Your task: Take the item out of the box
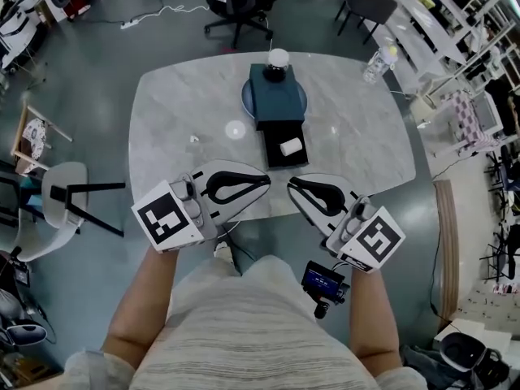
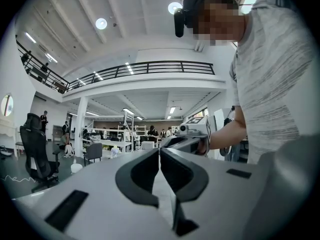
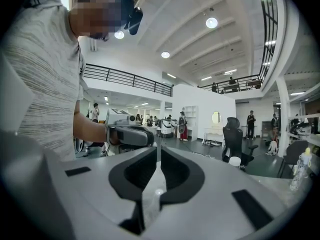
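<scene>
You are standing in an open workshop, looking down on a marble tabletop (image 1: 179, 112). The box (image 1: 276, 96) is sitting at 12 o'clock, its drawer (image 1: 272, 159) open toward 6 o'clock. The item (image 1: 291, 146), a small white piece, is lying in the drawer. The left gripper (image 1: 268, 181) and right gripper (image 1: 290, 184) are hovering at the near edge, both clenched on nothing. The item is looking light and possibly soft, so pinching it gently across its narrow middle is probably making most sense.
</scene>
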Demonstrator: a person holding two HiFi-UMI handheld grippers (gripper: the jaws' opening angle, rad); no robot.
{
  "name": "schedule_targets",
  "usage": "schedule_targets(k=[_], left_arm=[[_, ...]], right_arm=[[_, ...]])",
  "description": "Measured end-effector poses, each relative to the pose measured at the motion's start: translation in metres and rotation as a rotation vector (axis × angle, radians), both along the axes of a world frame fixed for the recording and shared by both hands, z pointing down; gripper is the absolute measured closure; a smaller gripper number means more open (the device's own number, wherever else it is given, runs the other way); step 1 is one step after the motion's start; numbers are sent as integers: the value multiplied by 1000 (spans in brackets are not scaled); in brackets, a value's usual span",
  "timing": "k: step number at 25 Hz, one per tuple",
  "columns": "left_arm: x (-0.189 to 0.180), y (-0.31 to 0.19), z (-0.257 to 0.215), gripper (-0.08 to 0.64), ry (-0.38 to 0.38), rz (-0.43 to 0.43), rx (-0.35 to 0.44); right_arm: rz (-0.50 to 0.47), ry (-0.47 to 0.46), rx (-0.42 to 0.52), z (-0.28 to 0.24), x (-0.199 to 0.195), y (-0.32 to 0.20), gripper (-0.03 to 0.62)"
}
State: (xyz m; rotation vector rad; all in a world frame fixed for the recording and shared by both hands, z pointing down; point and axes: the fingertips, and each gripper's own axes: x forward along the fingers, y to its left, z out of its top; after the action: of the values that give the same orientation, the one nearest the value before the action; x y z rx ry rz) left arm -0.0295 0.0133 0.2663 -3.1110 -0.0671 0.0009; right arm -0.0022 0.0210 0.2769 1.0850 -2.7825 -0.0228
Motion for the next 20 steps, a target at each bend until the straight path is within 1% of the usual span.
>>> schedule_targets(k=[4, 8, 14, 17, 20], left_arm=[[5, -17, 9, 538, -15, 12, 2], [19, -31, 16, 538, -27, -2, -37], [59, -66, 21, 538, -11, -90, -37], [78, -80, 29, 538, -11, -137, -58], [85, -96, 33, 538, 22, -181, -73]], right_arm=[[4, 16, -22, 9, 7, -17, 569], [-26, 42, -46, 17, 21, -32, 556], [-133, 65, -65, 29, 52, -65, 523], [-183, 76, -73, 35, 70, -79, 520], [-220, 85, -75, 40, 80, -94, 515]])
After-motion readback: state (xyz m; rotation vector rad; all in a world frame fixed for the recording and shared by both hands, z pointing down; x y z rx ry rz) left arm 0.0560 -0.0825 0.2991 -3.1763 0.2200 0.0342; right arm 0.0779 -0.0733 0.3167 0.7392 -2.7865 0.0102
